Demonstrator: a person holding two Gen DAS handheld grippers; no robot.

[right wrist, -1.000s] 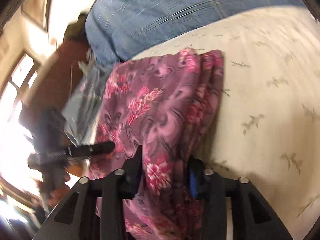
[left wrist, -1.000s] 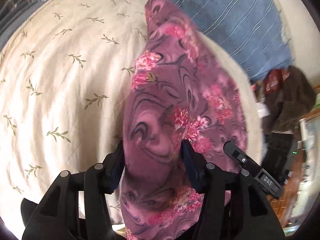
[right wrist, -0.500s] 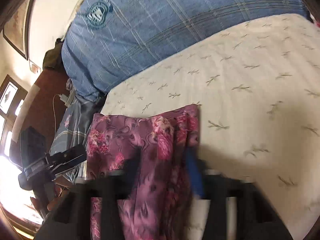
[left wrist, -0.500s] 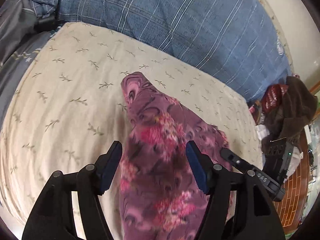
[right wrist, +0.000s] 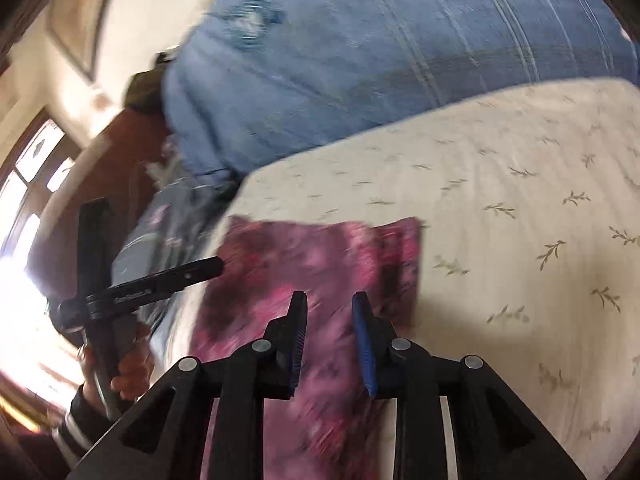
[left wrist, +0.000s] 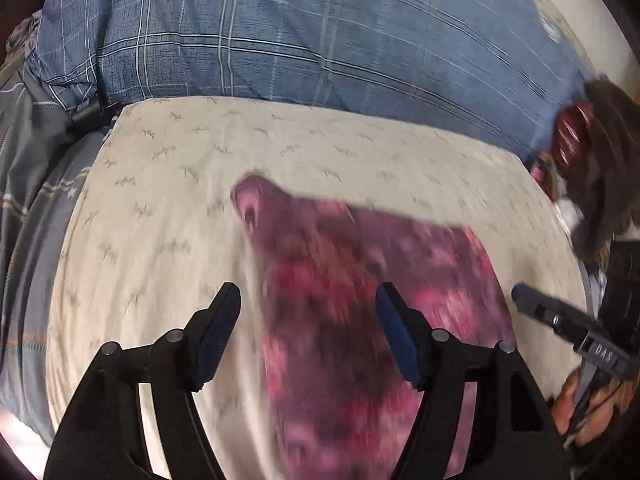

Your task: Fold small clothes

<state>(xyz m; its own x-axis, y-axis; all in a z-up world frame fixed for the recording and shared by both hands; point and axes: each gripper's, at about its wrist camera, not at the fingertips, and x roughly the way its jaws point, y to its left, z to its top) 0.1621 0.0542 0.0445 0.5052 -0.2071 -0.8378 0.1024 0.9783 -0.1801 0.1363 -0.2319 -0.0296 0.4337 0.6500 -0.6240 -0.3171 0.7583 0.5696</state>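
The purple floral garment (left wrist: 360, 300) lies flat on the cream leaf-print bedspread (left wrist: 168, 208). Left gripper (left wrist: 308, 332) and right gripper (right wrist: 329, 336) hover above it, fingers apart, empty. Thin and limp, it is best pinched at corners.

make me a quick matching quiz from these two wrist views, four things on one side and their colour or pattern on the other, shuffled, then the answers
Things:
1. small garment
2. bed cover under it
3. big pillow behind
4. pads on the left gripper fingers

Colour or pattern:
A. blue with pale check lines
B. cream with small leaf sprigs
C. purple with pink flowers
D. dark blue

Pairs: 1-C, 2-B, 3-A, 4-D

Both grippers are open; the right gripper hangs over the garment, which lies flat on the cover.
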